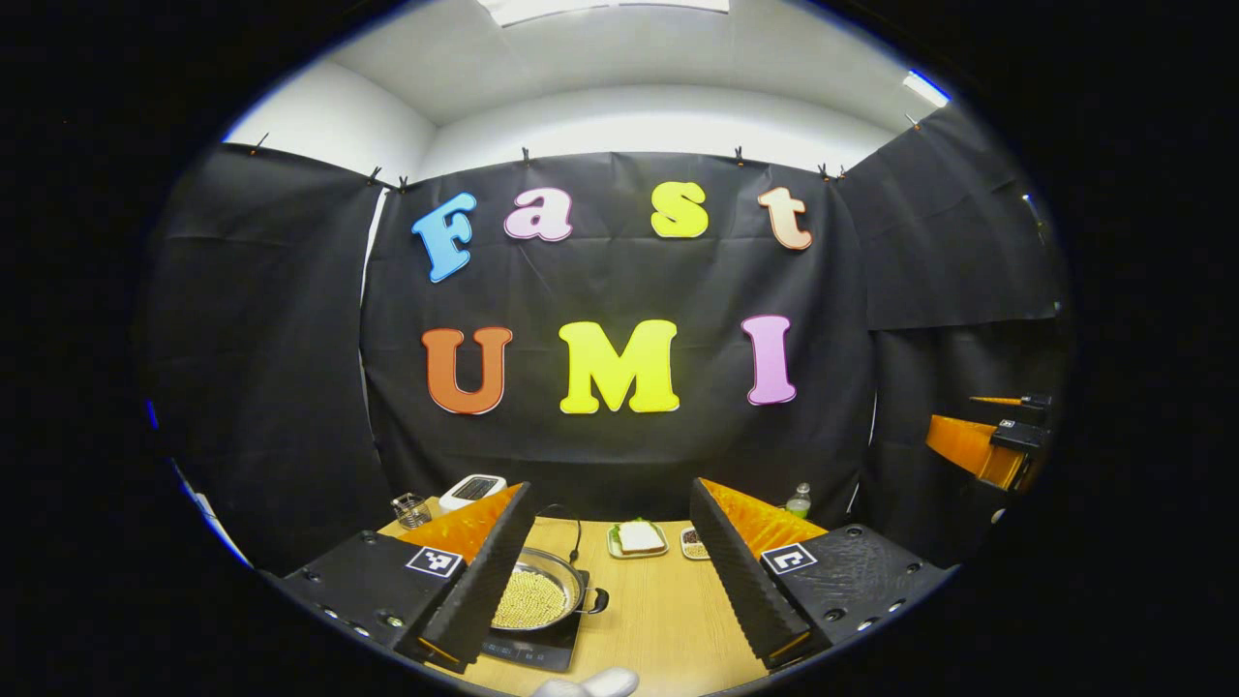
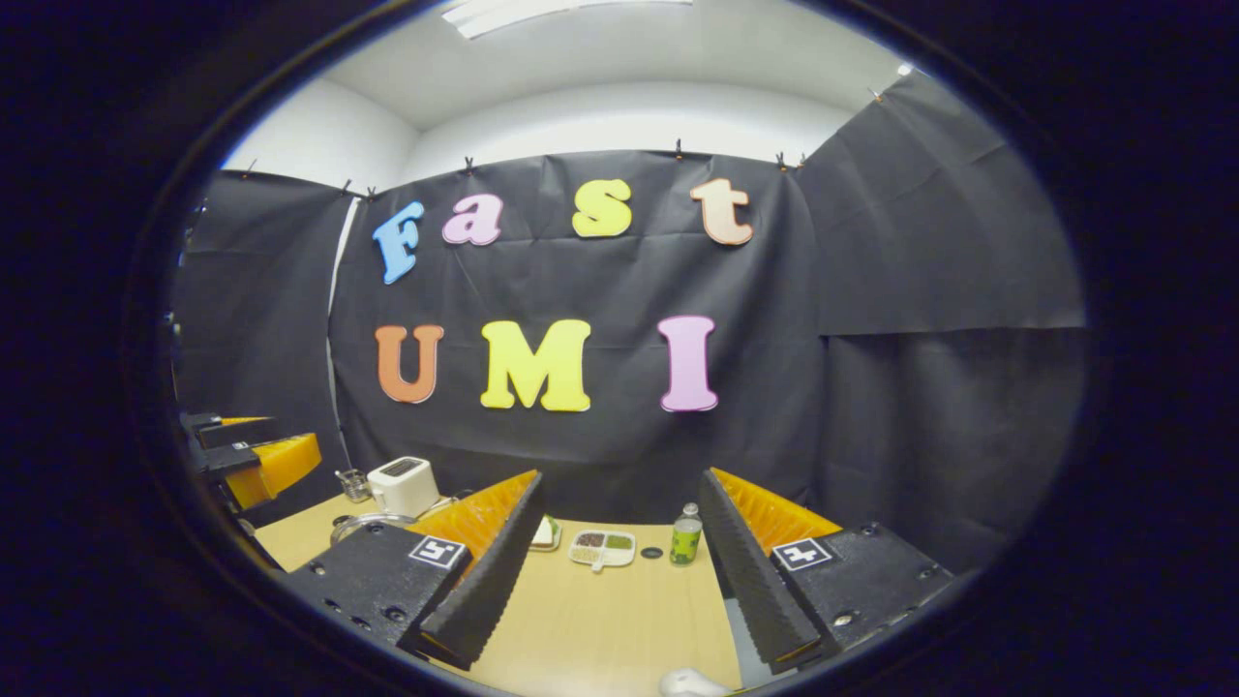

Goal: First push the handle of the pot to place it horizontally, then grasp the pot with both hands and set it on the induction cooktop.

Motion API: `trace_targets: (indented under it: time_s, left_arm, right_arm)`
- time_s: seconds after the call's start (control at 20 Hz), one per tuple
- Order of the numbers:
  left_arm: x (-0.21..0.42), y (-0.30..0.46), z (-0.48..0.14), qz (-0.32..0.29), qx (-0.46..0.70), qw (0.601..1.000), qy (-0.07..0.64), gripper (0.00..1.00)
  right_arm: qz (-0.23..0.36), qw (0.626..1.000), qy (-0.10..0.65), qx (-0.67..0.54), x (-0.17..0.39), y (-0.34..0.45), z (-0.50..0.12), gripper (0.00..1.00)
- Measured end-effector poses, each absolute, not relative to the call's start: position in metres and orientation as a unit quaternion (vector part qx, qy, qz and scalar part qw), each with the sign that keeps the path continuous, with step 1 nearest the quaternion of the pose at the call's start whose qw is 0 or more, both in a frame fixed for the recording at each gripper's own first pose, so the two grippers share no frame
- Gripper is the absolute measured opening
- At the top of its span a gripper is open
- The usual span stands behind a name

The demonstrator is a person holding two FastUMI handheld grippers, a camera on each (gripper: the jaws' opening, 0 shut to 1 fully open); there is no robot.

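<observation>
Ahead of the left gripper (image 1: 605, 571), the wooden table (image 1: 668, 610) carries the induction cooktop (image 1: 542, 647), low and left between the fingers. The pot (image 1: 537, 592) sits on the cooktop, partly hidden behind the left finger. It holds a layer of small pale yellow beads. Its side grip (image 1: 597, 601) points toward the table centre, and a thin dark loop handle (image 1: 569, 523) rises behind the rim. Both fingers stand wide apart with nothing between them.

Farther forward, a small tray (image 1: 637, 539) holds a slice of white bread over something green. Right of it lies a smaller dish (image 1: 694, 543) with dark contents; these are too small to identify. A toaster (image 1: 471, 489) and a wire-frame glass (image 1: 410, 508) stand beyond the left finger. A small bottle (image 1: 799, 500) stands beyond the right finger. The other gripper appears at the far right edge.

Ahead of the right gripper (image 2: 619, 571), whose fingers are likewise spread and empty, a divided dish (image 2: 601, 548) holds separate dark, brown and green portions. The bottle (image 2: 686, 535) here shows green liquid. A curved metal rim (image 2: 363, 524) shows beside the toaster (image 2: 404, 485), past the left finger.
</observation>
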State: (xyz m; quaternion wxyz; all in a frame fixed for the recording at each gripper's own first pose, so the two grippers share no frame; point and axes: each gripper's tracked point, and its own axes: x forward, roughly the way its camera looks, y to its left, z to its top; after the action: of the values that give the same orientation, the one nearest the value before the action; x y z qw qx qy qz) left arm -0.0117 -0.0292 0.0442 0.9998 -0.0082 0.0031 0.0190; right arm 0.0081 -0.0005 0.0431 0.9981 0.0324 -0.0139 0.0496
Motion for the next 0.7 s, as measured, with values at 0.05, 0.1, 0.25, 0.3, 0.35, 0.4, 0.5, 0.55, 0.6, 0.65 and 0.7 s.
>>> trace_targets:
  time_s: [0.05, 0.1, 0.25, 0.3, 0.35, 0.4, 0.5, 0.55, 0.6, 0.65, 0.7]
  left_arm:
    - [-0.009, -0.030, 0.046, 0.019, -0.009, 1.000, 0.000, 0.96]
    - [-0.008, -0.030, 0.047, 0.020, -0.009, 1.000, -0.002, 0.96]
    - [-0.007, -0.028, 0.050, 0.022, -0.007, 1.000, -0.002, 0.96]
    - [-0.006, -0.029, 0.049, 0.021, -0.008, 1.000, -0.002, 1.00]
    - [-0.005, -0.030, 0.049, 0.019, -0.008, 1.000, -0.002, 0.96]
    - [-0.005, -0.030, 0.049, 0.018, -0.007, 1.000, -0.001, 0.96]
    - [-0.004, -0.031, 0.050, 0.017, -0.006, 1.000, -0.001, 0.96]
    - [-0.004, -0.032, 0.048, 0.017, -0.005, 1.000, 0.000, 0.96]
    - [-0.004, -0.031, 0.048, 0.017, -0.005, 1.000, -0.001, 0.96]
    - [-0.003, -0.032, 0.050, 0.017, -0.004, 1.000, -0.002, 0.96]
    - [-0.004, -0.033, 0.050, 0.017, -0.004, 1.000, -0.002, 0.96]
  right_arm:
    - [0.048, 0.998, -0.010, 0.033, 0.010, -0.003, 0.042, 1.00]
    - [0.049, 0.998, -0.006, 0.035, 0.011, -0.003, 0.040, 1.00]
    - [0.044, 0.998, -0.003, 0.038, 0.013, -0.008, 0.040, 1.00]
    - [0.042, 0.998, -0.002, 0.038, 0.013, -0.010, 0.041, 1.00]
    - [0.041, 0.998, -0.002, 0.037, 0.014, -0.010, 0.040, 1.00]
    - [0.042, 0.998, 0.001, 0.037, 0.014, -0.011, 0.039, 1.00]
    - [0.041, 0.998, 0.003, 0.039, 0.015, -0.012, 0.037, 1.00]
    - [0.039, 0.998, 0.005, 0.039, 0.015, -0.014, 0.037, 1.00]
    - [0.038, 0.999, 0.006, 0.039, 0.015, -0.016, 0.036, 1.00]
    - [0.037, 0.999, 0.006, 0.037, 0.016, -0.016, 0.036, 1.00]
    - [0.038, 0.999, 0.005, 0.036, 0.016, -0.016, 0.036, 1.00]
